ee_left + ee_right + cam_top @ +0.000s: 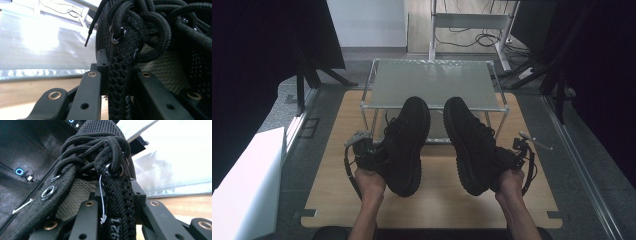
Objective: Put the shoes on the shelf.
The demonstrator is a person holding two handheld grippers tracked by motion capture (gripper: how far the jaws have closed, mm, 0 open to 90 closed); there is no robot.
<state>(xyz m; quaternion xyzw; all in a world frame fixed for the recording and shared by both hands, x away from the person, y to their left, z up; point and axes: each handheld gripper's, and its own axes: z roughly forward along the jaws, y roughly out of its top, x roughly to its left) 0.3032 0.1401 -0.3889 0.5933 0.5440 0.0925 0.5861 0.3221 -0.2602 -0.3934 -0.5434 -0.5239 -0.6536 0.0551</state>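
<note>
This looks like a lab or test room, not a home. A bare wooden worktop sits on a grey floor. Black curtains hang on both sides, held by dark stands. Cables lie loose on the floor at the back, under a white metal frame. A small metal rack with a shiny shelf stands on the worktop.

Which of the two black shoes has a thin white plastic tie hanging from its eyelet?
The shoe in the right gripper: a white tie hangs beside its top eyelet. The shoe in the left gripper shows none.
</note>
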